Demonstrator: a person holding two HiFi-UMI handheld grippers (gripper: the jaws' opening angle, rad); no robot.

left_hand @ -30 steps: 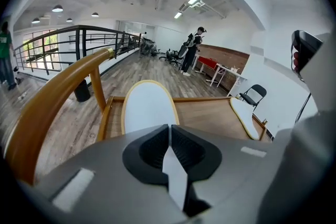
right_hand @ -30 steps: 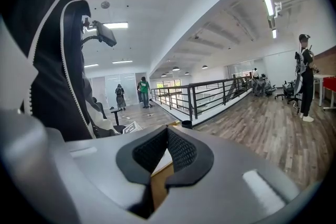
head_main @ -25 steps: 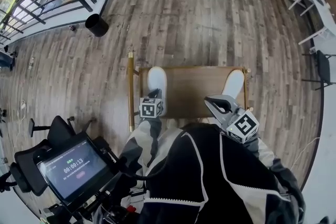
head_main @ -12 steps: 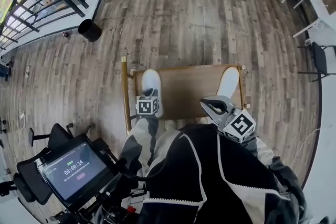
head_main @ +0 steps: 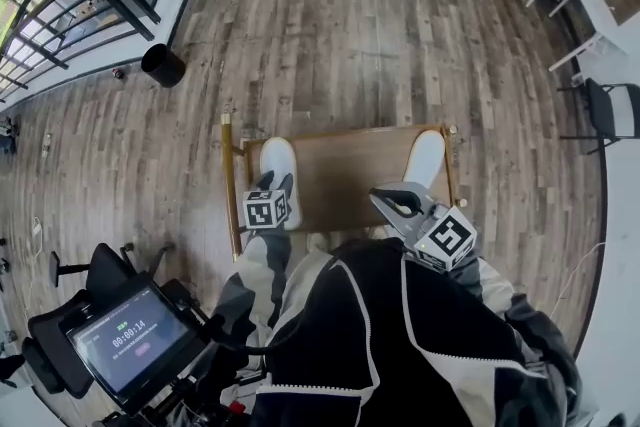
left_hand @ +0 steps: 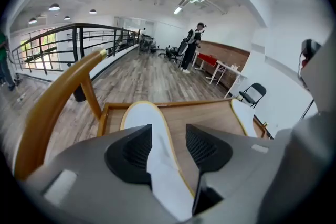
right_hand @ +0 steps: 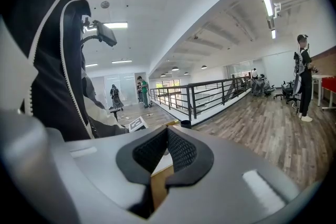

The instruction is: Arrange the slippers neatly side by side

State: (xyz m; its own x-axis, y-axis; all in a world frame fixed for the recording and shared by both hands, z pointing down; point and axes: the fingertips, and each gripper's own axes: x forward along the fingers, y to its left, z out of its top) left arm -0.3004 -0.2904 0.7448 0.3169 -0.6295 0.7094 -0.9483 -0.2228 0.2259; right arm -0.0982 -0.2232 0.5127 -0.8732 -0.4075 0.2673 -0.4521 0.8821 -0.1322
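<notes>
Head view: we judge the left gripper (head_main: 281, 185), its fingers just opened and now spread astride the left slipper (head_main: 277, 158), could snag and skew it on withdrawal. Right gripper (head_main: 386, 200): fingers pressed together, empty. We count two white slippers, the right slipper (head_main: 425, 158) well apart across one table (head_main: 350, 177); two grippers.

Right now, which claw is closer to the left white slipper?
Left. The left claw sits over that slipper, jaws just opened with it between them; the right claw is across the table by the other slipper.
</notes>
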